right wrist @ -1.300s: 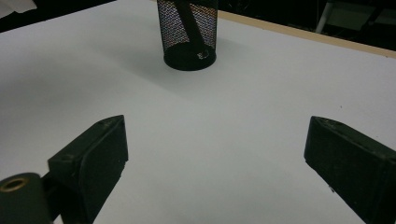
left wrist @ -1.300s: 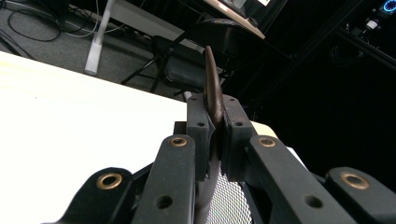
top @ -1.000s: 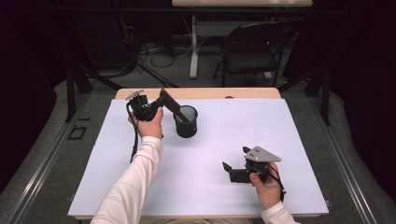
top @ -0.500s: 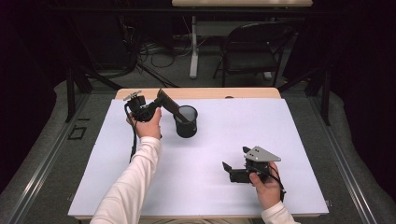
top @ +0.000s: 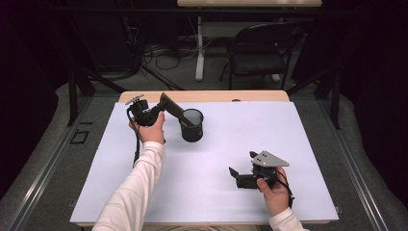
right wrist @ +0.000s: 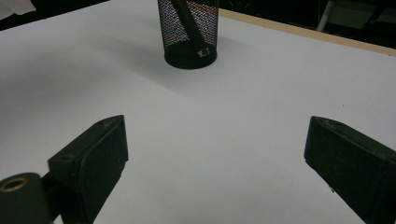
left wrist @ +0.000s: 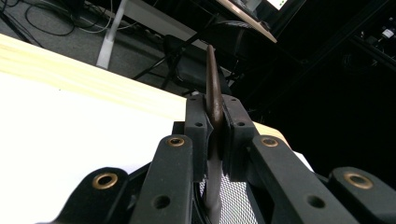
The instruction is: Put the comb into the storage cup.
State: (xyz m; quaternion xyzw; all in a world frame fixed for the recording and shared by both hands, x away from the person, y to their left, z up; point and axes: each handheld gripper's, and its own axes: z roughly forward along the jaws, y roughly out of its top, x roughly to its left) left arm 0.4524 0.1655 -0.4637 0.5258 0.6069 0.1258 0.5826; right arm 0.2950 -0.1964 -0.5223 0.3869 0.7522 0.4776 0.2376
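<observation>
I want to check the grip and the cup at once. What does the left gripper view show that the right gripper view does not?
The left gripper view alone shows the left gripper shut on the flat brown stick, seen edge-on between its pads, with a chair behind. The right gripper view alone shows the right gripper open over the white table cover, and the cup's base. Both show the black mesh cup with the stick's lower end inside.
</observation>
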